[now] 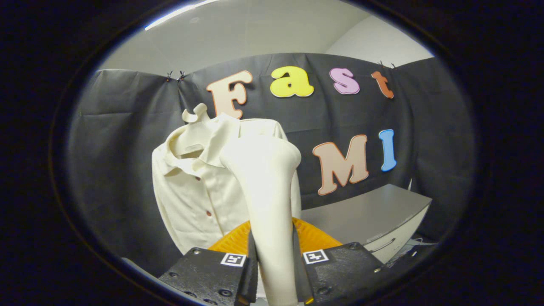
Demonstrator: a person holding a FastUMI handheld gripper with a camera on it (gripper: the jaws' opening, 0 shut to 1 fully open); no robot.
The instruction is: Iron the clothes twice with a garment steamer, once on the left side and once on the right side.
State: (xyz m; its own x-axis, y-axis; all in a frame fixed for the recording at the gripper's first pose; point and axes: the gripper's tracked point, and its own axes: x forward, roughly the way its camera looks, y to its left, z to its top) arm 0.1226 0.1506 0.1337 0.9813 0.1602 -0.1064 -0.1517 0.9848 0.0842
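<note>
- Gripper [274, 272] clamped on the garment steamer [267, 199], both fingers pressed against its handle, head raised just ahead.
- Shirt [191, 191] hung on a hanger [196, 115] beyond the steamer head, slightly to the left of it.
- Orange base [238, 240] visible just behind the fingers; grey counter [369, 216] off to the right.
- Best kept upright, head close against the fabric, drawn slowly down one side.

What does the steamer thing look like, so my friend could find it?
Look at the cream shirt hanging on a hanger against the black cloth wall. Right in front of it, the hand-held gripper is shut on the garment steamer. It is smooth, cream plastic with a slim handle widening to a rounded head, unlike the soft, buttoned shirt.
</note>
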